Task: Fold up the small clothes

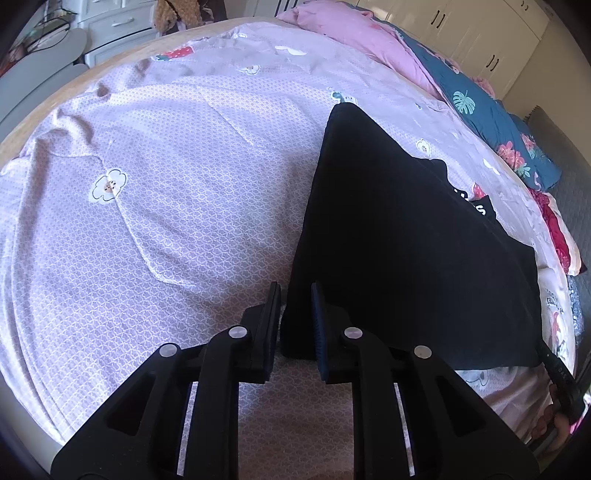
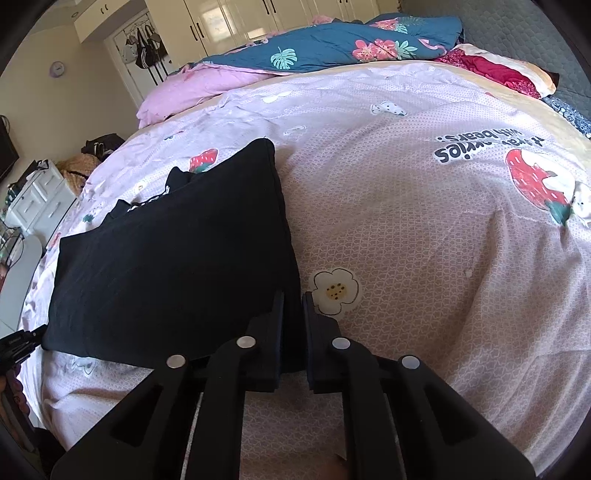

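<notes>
A black garment [image 1: 388,240] lies folded flat on the bed's lilac printed sheet [image 1: 166,184], with white lettering showing at its far edge. In the left wrist view my left gripper [image 1: 295,291] is shut on the garment's near left corner, and the cloth fills the narrow gap between the pads. In the right wrist view the same black garment [image 2: 177,258] spreads to the left. My right gripper [image 2: 293,299] is shut on its near right corner, beside a flower print on the sheet [image 2: 406,240].
A pink duvet [image 2: 192,88] and a teal floral quilt [image 2: 332,44] are bunched along the bed's far side, with a red pillow [image 2: 498,70] by the grey headboard. White drawers [image 2: 37,199] stand beyond the bed's left edge. Wardrobe doors [image 2: 229,18] line the back wall.
</notes>
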The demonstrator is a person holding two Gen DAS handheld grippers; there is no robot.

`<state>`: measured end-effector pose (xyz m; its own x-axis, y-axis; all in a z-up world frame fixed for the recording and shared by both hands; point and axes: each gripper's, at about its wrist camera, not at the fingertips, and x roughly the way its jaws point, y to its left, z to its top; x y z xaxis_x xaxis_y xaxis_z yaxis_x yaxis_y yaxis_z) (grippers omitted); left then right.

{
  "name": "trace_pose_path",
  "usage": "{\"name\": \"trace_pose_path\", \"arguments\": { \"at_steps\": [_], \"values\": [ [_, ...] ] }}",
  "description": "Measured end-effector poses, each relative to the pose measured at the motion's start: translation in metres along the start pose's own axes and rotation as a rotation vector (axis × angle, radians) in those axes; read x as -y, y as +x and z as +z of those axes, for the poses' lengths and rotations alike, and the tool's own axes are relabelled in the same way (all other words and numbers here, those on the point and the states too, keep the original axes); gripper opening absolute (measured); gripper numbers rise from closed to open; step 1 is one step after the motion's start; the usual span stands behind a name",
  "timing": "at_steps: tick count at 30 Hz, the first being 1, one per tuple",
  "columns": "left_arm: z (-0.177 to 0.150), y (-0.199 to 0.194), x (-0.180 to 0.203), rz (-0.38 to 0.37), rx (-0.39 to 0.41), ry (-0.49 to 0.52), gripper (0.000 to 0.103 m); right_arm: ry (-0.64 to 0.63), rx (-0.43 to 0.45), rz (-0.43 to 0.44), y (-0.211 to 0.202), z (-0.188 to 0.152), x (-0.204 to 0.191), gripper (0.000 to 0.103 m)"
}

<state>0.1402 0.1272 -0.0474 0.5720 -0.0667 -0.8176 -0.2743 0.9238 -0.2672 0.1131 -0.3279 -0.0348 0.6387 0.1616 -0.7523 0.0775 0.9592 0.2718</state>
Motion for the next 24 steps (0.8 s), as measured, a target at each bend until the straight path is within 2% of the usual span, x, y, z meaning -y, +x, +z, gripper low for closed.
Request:
{"name": "trace_pose_path", "arguments": {
  "at_steps": [3, 8, 12, 14, 16, 18, 19, 20, 22, 24],
  "values": [
    [0.0, -0.002, 0.001, -0.004, 0.003, 0.009, 0.009, 0.005, 0.01, -0.013, -0.003, -0.001, 0.002, 0.025],
    [-0.002, -0.004, 0.005, 0.004, 0.011, 0.018, 0.009, 0.011, 0.017, -0.008, -0.007, -0.003, 0.004, 0.031],
    [-0.003, -0.006, 0.006, 0.007, 0.016, 0.021, 0.01, 0.004, 0.03, -0.008, -0.011, -0.003, 0.002, 0.05],
    [-0.004, -0.006, 0.006, 0.011, 0.018, 0.023, 0.011, 0.0, 0.046, -0.004, -0.015, -0.003, 0.002, 0.056],
    [-0.004, -0.007, 0.007, 0.013, 0.023, 0.025, 0.015, -0.002, 0.062, -0.001, -0.019, -0.003, 0.001, 0.072],
    [-0.004, -0.009, 0.007, 0.017, 0.029, 0.027, 0.023, -0.006, 0.086, 0.005, -0.024, -0.003, 0.0, 0.082],
    [-0.005, -0.011, 0.007, 0.015, 0.033, 0.028, 0.025, -0.008, 0.092, 0.005, -0.025, -0.003, -0.001, 0.091],
    [-0.005, -0.012, 0.008, 0.013, 0.035, 0.03, 0.027, -0.01, 0.102, 0.003, -0.027, -0.003, -0.002, 0.095],
    [-0.006, -0.014, 0.008, 0.012, 0.04, 0.031, 0.033, -0.016, 0.117, 0.003, -0.03, -0.003, -0.003, 0.096],
    [-0.007, -0.017, 0.009, 0.011, 0.047, 0.032, 0.045, -0.023, 0.123, 0.003, -0.032, -0.002, -0.004, 0.097]
  ]
}}
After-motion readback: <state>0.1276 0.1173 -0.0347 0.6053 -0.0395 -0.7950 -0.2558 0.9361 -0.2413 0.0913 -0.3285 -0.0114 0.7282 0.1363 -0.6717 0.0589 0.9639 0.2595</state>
